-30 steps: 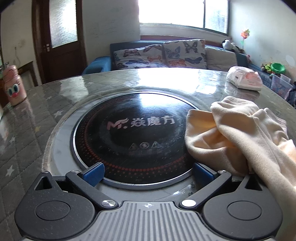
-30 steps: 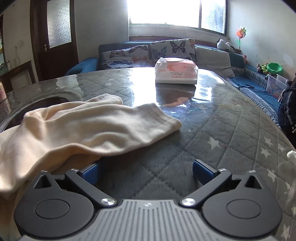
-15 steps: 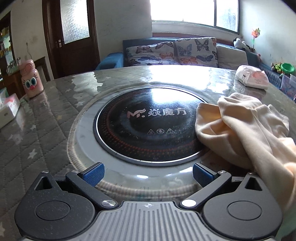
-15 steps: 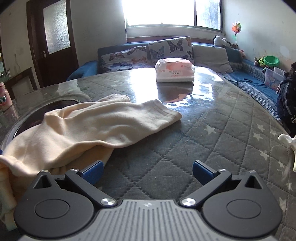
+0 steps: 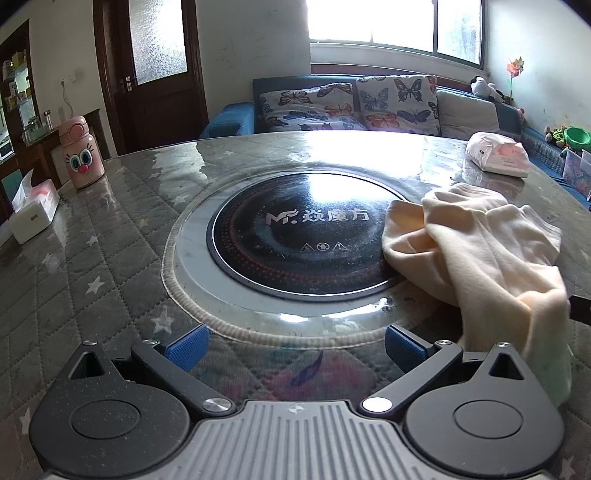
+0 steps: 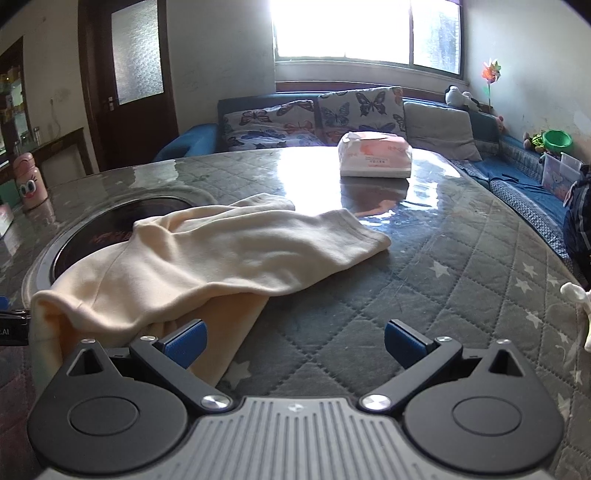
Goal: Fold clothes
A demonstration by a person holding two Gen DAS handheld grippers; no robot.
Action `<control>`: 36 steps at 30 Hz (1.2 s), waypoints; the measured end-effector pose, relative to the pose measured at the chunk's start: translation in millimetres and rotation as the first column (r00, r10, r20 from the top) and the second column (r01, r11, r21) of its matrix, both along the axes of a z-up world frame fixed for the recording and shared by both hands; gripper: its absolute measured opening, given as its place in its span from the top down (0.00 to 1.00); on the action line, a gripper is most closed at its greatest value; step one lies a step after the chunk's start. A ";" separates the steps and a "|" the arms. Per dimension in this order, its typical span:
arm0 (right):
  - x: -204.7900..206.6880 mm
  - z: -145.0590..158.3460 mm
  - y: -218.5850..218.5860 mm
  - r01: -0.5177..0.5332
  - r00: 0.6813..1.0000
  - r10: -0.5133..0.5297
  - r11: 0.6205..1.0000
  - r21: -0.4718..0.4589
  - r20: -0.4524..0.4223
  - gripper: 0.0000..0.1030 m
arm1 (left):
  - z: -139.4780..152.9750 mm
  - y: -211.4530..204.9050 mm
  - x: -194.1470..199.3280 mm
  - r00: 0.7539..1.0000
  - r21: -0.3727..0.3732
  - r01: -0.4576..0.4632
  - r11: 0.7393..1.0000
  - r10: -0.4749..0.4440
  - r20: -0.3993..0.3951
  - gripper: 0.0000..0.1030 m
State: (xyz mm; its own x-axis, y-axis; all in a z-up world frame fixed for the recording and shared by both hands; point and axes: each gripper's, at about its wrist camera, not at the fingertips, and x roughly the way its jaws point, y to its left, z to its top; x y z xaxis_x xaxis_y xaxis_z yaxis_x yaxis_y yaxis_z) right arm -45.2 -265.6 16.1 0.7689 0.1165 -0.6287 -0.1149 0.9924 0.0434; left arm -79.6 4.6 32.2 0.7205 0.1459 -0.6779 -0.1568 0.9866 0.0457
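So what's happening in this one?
A person holds a gripper in each hand over a quilted table to fold clothes. A cream garment lies rumpled, partly over the round cooktop. Both the left gripper and right gripper are open and holding nothing; folding has not visibly begun.

Blown-out window (image 5: pixel 391 22) backlight, tabletop (image 6: pixel 369 184) glare, fisheye edge warp

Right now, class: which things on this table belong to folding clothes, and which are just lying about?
Belongs to the job:
cream garment
left gripper, open
right gripper, open

Lying about:
tissue pack
pink bottle
tissue box
induction cooktop
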 end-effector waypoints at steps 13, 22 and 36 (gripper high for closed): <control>-10.5 3.7 7.1 -0.023 1.000 0.023 1.000 0.007 -0.002 0.00 | 6.1 -14.5 -12.4 0.999 0.013 0.045 0.999 -0.045 -0.015 0.00; -15.8 5.8 8.7 -0.031 1.000 0.031 0.999 0.019 -0.002 0.00 | 3.5 -27.7 -16.6 0.996 0.035 0.084 0.996 -0.083 -0.039 0.00; -26.1 7.8 13.3 -0.045 0.999 0.045 0.998 0.034 0.010 0.00 | 7.3 -32.6 -25.4 0.995 0.051 0.091 0.995 -0.089 -0.041 0.00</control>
State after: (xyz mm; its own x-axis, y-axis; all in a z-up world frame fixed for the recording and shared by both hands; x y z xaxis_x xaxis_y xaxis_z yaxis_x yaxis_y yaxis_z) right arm -71.4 -252.2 24.0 0.7682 0.1724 -0.6166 -0.1601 0.9842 0.0757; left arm -105.0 -28.0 39.5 0.7055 0.1179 -0.6988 -0.0644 0.9926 0.1025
